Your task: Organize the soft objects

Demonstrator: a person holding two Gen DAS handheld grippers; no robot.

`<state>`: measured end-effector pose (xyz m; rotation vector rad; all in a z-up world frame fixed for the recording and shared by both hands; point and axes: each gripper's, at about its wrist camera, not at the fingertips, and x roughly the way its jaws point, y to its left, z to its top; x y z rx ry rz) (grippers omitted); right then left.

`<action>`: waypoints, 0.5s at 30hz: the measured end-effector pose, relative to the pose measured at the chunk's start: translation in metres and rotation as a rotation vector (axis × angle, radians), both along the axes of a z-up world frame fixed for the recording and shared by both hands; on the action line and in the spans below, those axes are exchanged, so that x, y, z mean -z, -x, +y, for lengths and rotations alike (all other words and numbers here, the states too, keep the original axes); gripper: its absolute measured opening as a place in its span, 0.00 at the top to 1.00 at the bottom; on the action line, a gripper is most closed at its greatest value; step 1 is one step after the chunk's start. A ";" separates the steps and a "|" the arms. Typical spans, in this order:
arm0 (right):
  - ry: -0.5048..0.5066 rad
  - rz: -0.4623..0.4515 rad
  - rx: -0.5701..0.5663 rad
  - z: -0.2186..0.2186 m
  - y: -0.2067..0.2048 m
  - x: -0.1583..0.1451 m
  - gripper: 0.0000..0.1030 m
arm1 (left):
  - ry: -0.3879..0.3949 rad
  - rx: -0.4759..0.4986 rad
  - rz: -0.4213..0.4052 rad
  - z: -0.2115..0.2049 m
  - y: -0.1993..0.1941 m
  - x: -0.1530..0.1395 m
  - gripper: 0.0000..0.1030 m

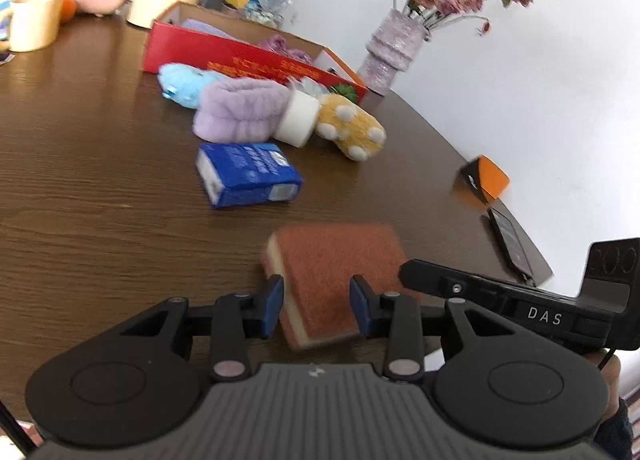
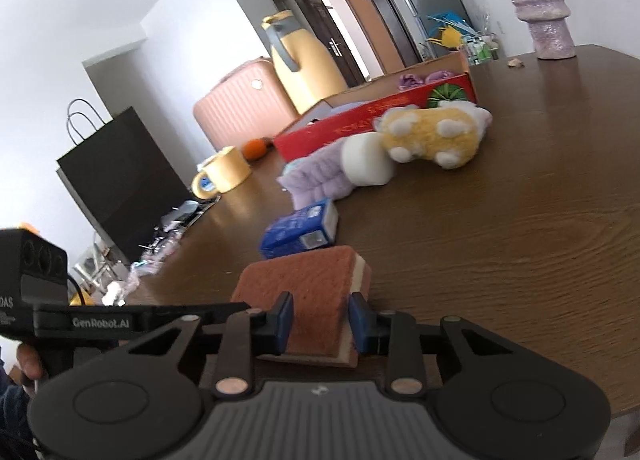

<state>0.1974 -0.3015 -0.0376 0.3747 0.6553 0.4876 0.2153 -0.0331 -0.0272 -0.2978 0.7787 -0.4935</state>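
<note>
Both hand-held grippers, left [image 1: 316, 306] and right [image 2: 321, 324], are clenched on the scouring sponge [image 1: 332, 268]; lift it level together toward the far red box [image 1: 256, 60], clearing the blue tissue pack [image 1: 248, 174].

I see the sponge [image 1: 332, 276] nearest to me: a thick rectangular block, rust-brown scouring face up, cream foam layer showing along its edges, tilted up off the wood. Taking the red box [image 1: 256, 60] as my landmark, the sponge sits well out in front of it. Just in front of the box's long red wall I find a row of soft pieces: a pale blue plush [image 1: 184, 84], a lilac fluffy band [image 1: 240, 110] lying curled on its side, a white foam cylinder [image 1: 298, 120] touching it, and a yellow plush paw [image 1: 352, 126] with white pads. More lilac fabric [image 2: 424, 79] lies inside the box.
</note>
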 end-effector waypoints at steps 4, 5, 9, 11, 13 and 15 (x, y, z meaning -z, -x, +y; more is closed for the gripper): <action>0.022 -0.003 0.034 0.004 -0.003 -0.002 0.69 | 0.034 -0.030 0.004 0.007 -0.006 0.002 0.64; 0.027 -0.001 0.041 0.005 -0.004 -0.002 0.69 | 0.039 -0.027 0.012 0.006 -0.009 0.004 0.64; 0.020 0.016 0.060 0.007 -0.008 0.005 0.69 | 0.053 -0.005 0.026 0.002 -0.013 0.008 0.64; -0.001 0.029 0.056 0.007 -0.009 0.007 0.72 | 0.048 -0.001 0.005 0.001 -0.012 0.006 0.67; -0.005 0.031 0.048 0.009 -0.010 0.005 0.73 | 0.075 -0.003 -0.022 0.004 -0.015 -0.002 0.68; 0.004 0.003 0.050 0.011 -0.010 -0.002 0.73 | 0.106 -0.007 -0.053 0.008 -0.025 -0.013 0.68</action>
